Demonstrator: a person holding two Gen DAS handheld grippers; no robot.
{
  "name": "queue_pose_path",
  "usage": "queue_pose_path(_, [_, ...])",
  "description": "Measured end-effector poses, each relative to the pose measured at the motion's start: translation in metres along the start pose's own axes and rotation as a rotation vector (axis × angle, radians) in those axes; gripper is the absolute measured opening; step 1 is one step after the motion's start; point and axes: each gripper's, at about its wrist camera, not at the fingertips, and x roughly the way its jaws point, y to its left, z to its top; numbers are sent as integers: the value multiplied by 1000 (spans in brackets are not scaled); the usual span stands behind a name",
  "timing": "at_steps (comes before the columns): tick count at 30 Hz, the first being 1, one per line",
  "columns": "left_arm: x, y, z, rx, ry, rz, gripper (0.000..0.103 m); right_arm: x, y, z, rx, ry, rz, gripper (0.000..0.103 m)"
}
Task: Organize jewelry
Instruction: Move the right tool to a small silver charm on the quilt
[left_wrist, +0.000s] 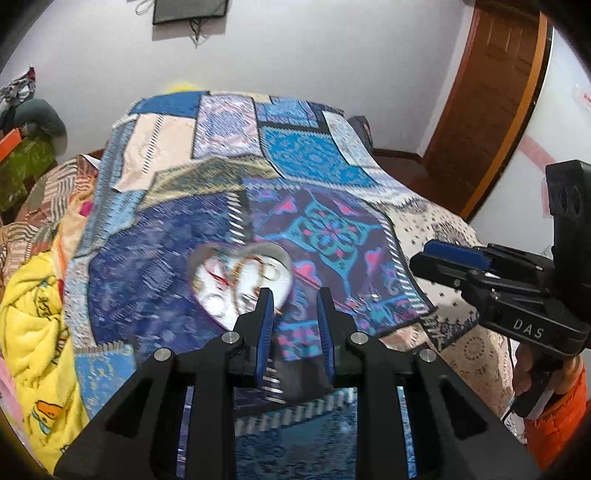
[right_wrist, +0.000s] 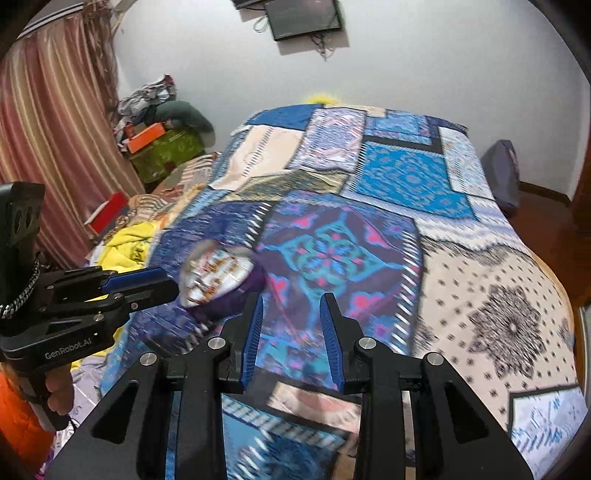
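A white heart-shaped dish (left_wrist: 240, 282) holding tangled gold and red jewelry lies on the patchwork bedspread (left_wrist: 332, 229); it is motion-blurred. My left gripper (left_wrist: 294, 297) is open and empty, its left fingertip just in front of the dish's near edge. My right gripper (right_wrist: 291, 302) is open and empty over the bedspread (right_wrist: 480, 288), right of the dish (right_wrist: 216, 275). The right gripper also shows in the left wrist view (left_wrist: 450, 264) at the right. The left gripper shows in the right wrist view (right_wrist: 147, 282), its tip beside the dish.
A yellow blanket (left_wrist: 33, 332) is bunched at the bed's left edge. Clutter and an orange box (right_wrist: 144, 136) stand by striped curtains (right_wrist: 48, 129). A wooden door (left_wrist: 491, 103) is at the right. A dark screen (right_wrist: 303, 16) hangs on the wall.
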Motion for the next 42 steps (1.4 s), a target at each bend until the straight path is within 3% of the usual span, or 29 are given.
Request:
queue_pose_path(9, [46, -35, -23, 73, 131, -31, 23, 8, -44, -32, 87, 77, -38, 29])
queue_pose_path(15, [72, -42, -32, 85, 190, -47, 23, 26, -51, -43, 79, 146, -37, 29])
queue_pose_path(28, [90, -32, -30, 50, 199, -49, 23, 71, -34, -30, -64, 232, 0, 29])
queue_pose_path(33, [93, -29, -28, 36, 200, -56, 23, 72, -34, -31, -69, 225, 7, 28])
queue_pose_path(37, [96, -32, -25, 37, 202, -64, 34, 73, -33, -31, -75, 229, 0, 10])
queue_pose_path(42, [101, -43, -24, 75, 197, -50, 35, 74, -30, -30, -91, 224, -5, 9])
